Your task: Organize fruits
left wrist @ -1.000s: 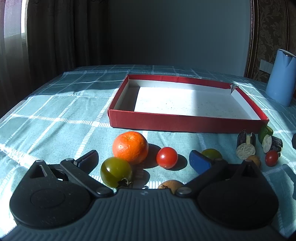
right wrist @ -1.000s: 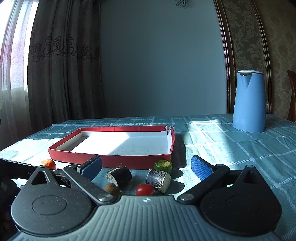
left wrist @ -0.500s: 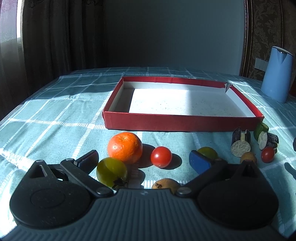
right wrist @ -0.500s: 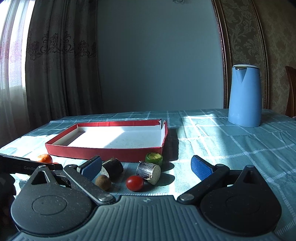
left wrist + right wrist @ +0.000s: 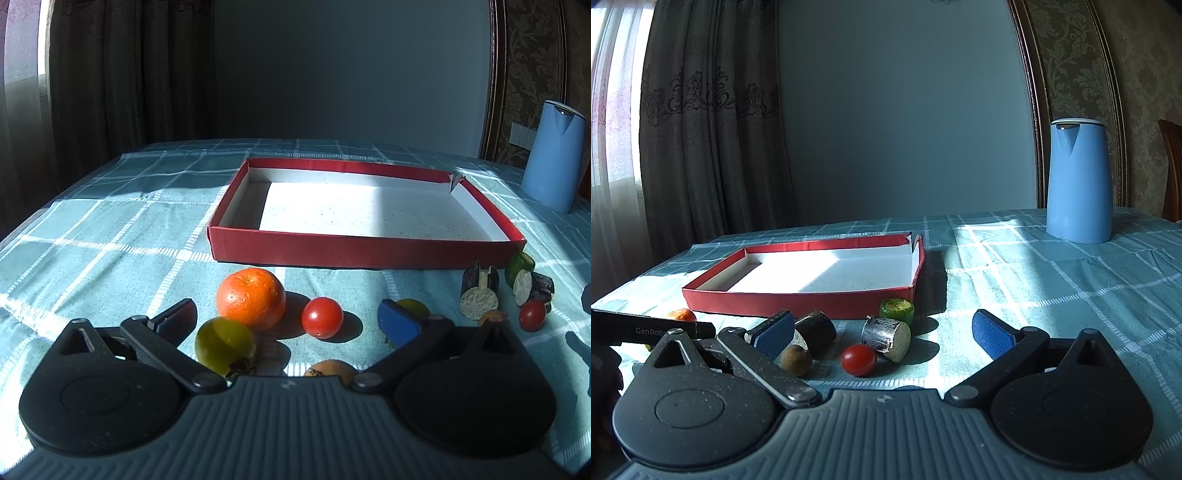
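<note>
A shallow red box point(image 5: 365, 251) with a white floor stands on the checked cloth; it also shows in the right wrist view point(image 5: 798, 297). In front of it lie an orange point(image 5: 251, 298), a green fruit point(image 5: 224, 341), a red cherry tomato point(image 5: 322, 317), a brown fruit point(image 5: 330, 368) and a second green fruit point(image 5: 413, 306). My left gripper point(image 5: 288, 319) is open and empty, just behind these. My right gripper point(image 5: 882, 328) is open and empty, behind a red tomato point(image 5: 858, 359), a brown fruit point(image 5: 796, 360), two eggplant pieces point(image 5: 886, 334) and a green zucchini piece point(image 5: 897, 312).
A blue kettle point(image 5: 1078, 181) stands at the back right of the table, also in the left wrist view point(image 5: 554, 155). Dark curtains point(image 5: 713, 122) hang behind the table's far left edge. The left gripper's body point(image 5: 650, 328) shows at the left of the right wrist view.
Both grippers have pulled back a little from the box, so the fruit sits further ahead of the fingers. Nothing was grasped; both stay open.
</note>
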A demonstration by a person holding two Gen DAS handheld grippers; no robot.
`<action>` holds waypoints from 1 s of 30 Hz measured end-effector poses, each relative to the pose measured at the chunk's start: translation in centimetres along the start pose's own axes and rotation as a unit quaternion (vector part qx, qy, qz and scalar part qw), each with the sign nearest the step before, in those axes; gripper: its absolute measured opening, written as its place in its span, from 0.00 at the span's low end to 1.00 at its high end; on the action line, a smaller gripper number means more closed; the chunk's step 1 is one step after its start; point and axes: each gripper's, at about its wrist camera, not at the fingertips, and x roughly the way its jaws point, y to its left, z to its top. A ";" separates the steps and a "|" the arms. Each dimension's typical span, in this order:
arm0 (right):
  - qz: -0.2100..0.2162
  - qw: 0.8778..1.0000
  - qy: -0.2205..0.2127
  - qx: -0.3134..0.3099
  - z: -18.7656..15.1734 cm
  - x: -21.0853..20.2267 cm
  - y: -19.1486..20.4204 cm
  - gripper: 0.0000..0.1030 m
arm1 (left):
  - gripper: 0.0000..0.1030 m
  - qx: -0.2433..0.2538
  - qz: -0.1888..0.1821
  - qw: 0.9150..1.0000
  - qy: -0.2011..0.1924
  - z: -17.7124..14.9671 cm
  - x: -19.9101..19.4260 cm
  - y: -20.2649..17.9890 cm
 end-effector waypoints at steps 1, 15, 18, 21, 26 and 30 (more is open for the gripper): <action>-0.001 1.000 0.000 0.001 0.0 0.0 0.0 1.00 | 1.00 -0.001 0.001 1.000 0.000 0.0 0.0 0.0; -0.006 1.000 0.010 0.011 -0.1 0.3 -0.2 1.00 | 1.00 -0.008 0.017 1.000 0.006 0.0 0.3 0.3; -0.005 1.000 0.008 0.010 -0.1 0.3 -0.2 1.00 | 1.00 -0.008 0.018 1.000 0.005 0.0 0.3 0.4; -0.006 1.000 0.005 0.010 -0.2 0.2 -0.2 1.00 | 1.00 -0.010 0.021 1.000 0.008 0.0 0.4 0.4; 0.026 1.000 0.013 0.010 0.0 0.1 -0.4 1.00 | 1.00 -0.009 0.020 1.000 0.005 -0.1 0.3 0.4; 0.030 0.999 0.033 0.003 0.1 0.4 -0.2 1.00 | 1.00 -0.009 0.020 1.000 0.005 -0.1 0.2 0.4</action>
